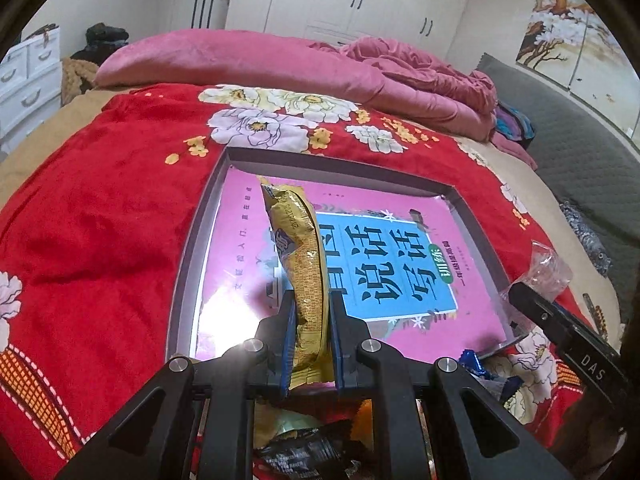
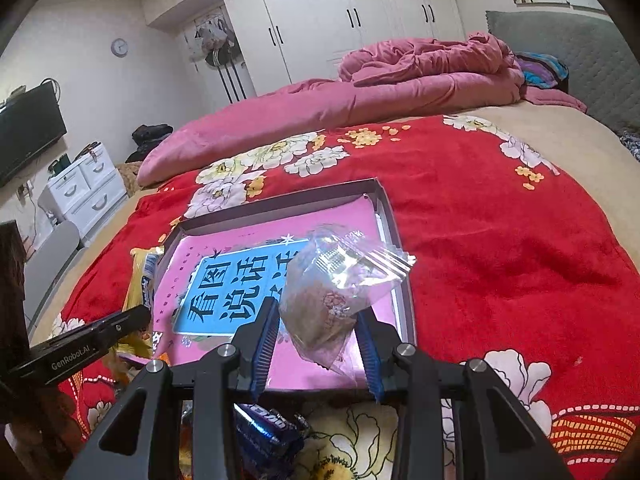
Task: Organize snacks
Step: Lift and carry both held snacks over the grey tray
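1. Nearest me, my left tongs (image 1: 312, 320) are closed tight on a gold snack packet (image 1: 302, 264), held above the shallow box (image 1: 192, 248) on the bed; I judge it light and crinkly, and the lower end is a good hold.
2. My right tongs (image 2: 320, 328) pinch a clear pastry bag (image 2: 340, 292), slippery and probably crushable.
3. Only the right view shows the blue wrapped snack (image 2: 266, 432) on the blanket (image 2: 500, 248).
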`<state>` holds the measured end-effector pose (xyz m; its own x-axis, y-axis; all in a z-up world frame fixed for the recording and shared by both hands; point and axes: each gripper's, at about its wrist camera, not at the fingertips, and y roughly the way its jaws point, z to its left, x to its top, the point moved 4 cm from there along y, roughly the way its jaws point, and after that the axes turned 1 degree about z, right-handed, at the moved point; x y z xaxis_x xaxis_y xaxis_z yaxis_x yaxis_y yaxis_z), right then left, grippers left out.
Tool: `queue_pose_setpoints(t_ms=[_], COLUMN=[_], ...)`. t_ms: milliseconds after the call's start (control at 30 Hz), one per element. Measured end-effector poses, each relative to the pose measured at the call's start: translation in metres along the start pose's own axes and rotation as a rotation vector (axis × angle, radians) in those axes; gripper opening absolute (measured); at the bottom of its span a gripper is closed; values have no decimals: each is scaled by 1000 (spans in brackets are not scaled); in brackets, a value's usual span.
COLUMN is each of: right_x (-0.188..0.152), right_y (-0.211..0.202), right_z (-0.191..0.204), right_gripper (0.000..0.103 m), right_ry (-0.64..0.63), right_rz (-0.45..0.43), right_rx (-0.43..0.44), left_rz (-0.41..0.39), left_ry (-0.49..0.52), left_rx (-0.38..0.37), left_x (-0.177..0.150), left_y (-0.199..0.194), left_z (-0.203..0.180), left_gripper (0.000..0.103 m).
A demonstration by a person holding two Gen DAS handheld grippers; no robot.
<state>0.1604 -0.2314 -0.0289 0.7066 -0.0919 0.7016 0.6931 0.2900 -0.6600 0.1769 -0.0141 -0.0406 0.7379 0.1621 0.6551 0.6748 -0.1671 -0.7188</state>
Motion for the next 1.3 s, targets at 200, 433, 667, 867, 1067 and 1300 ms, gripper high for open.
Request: queue_pose_setpoints(t_ms=[200, 433, 667, 867, 1067, 1300], right_x=[1, -2, -4, -9, -15, -17], right_y=[6, 14, 19, 29, 34, 33], right_z=[0, -2, -1, -6, -4, -3], right_gripper=[39, 39, 39, 39, 39, 39], right_ry=[-7, 0, -7, 22, 8, -3], right_rz=[11, 39, 63, 114, 146, 149], right_rx=[-8, -9, -6, 2, 2, 0], left_rz=[11, 34, 51, 70, 75, 82], left_ry=[8, 8, 11, 10, 9, 5], left_rx=[-3, -7, -13, -7, -2, -1], left_x=[-1, -3, -5, -6, -7, -8], left_y=[5, 10, 14, 20, 21, 22], left_z=[-2, -1, -1, -1, 1, 2], left_gripper=[15, 16, 16, 16, 16, 17])
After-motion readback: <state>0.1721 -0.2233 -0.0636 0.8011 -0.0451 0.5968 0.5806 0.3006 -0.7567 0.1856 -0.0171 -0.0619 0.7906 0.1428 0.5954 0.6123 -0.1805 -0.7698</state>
